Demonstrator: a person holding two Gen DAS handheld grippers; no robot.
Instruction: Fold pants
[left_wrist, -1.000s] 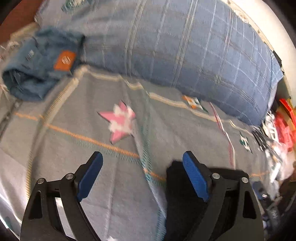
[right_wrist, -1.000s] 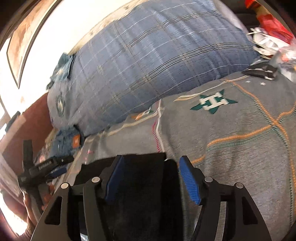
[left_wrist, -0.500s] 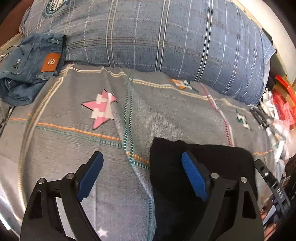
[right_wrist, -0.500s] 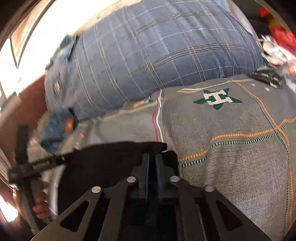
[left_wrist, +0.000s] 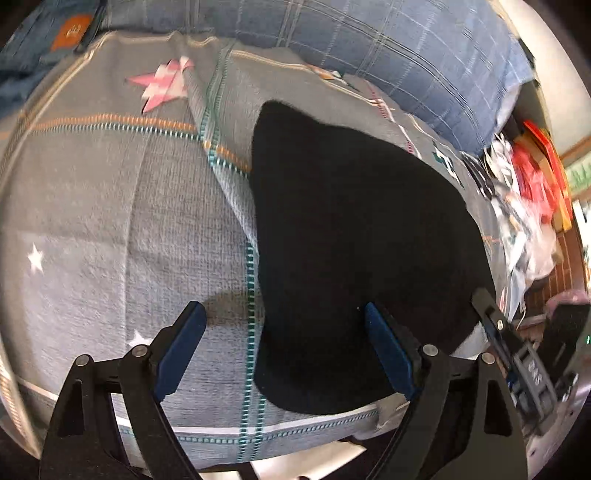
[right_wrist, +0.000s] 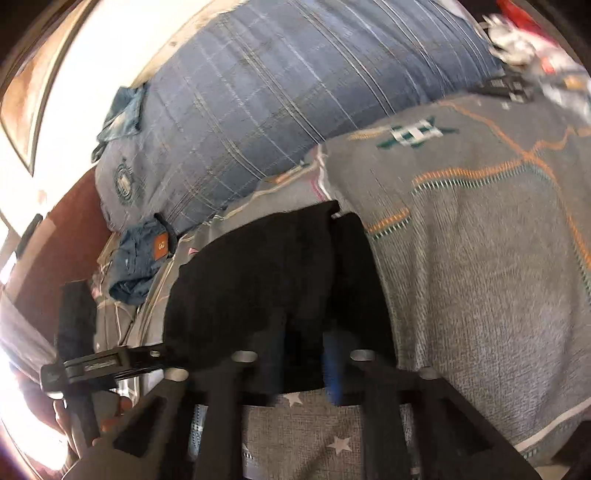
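- One pair of black pants (left_wrist: 354, 236), one pair of blue jeans (right_wrist: 142, 258), one large blue plaid pillow (right_wrist: 295, 92) and two tongs are in view, all on or over a grey patterned bedspread (left_wrist: 110, 221).
- The left gripper (left_wrist: 284, 350) hangs with its blue pads spread wide and nothing between them; the pants' left edge runs up between the pads, under them.
- The right gripper (right_wrist: 304, 365) has its pads drawn close on the near edge of the pants; the blur leaves it unclear whether the cloth is pinched.
- The pants lie flat, long axis running away from the tongs toward the pillow, the far end narrowing to a rounded tip.
- Left of the left gripper the bedspread is bare; the bed's near edge sits just below both tongs.
- The jeans lie bunched far ahead and to the left, against the pillow.
- A clutter of red and white items (left_wrist: 532, 184) lies right of the pants.
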